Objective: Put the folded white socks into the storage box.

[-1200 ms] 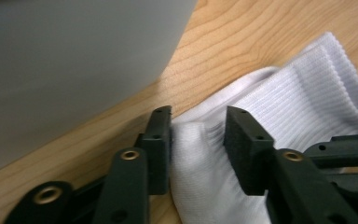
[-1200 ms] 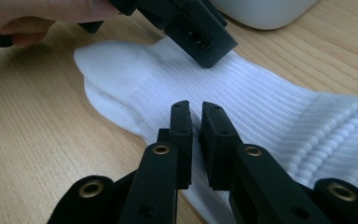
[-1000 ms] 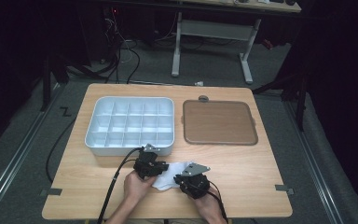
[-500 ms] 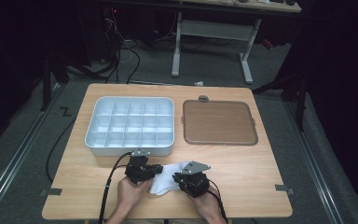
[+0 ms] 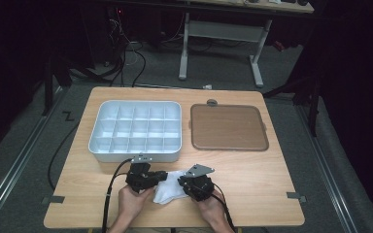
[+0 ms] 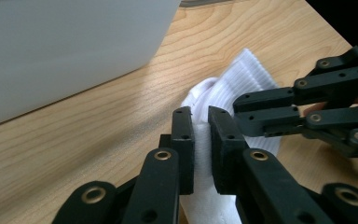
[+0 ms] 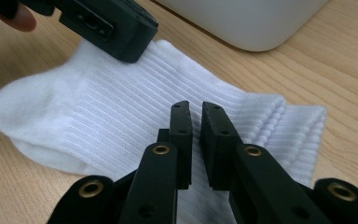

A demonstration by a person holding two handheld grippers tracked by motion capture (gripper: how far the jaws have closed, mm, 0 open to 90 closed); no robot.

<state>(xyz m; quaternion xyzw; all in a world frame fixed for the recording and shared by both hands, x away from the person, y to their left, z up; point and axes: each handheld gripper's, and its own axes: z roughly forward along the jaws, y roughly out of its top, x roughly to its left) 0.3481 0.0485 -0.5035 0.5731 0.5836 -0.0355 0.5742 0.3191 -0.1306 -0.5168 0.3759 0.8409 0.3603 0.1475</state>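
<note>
A white ribbed sock lies near the front edge of the wooden table, between my two grippers. My left gripper is shut on the sock's left end; in the left gripper view its jaws pinch a fold of the white sock. My right gripper is shut on the sock's right part; in the right gripper view its jaws press down into the ribbed sock. The right gripper's black fingers reach in from the right in the left gripper view. The left gripper's body hovers over the sock's far end.
A white compartment tray with several empty cells stands just behind the grippers. A brown flat tray lies to its right, with a small grey round piece behind it. Bare wood extends to the right of the hands.
My left gripper has shifted left and a little toward the front edge, and more of the sock shows between the grippers. The right gripper has kept its place.
</note>
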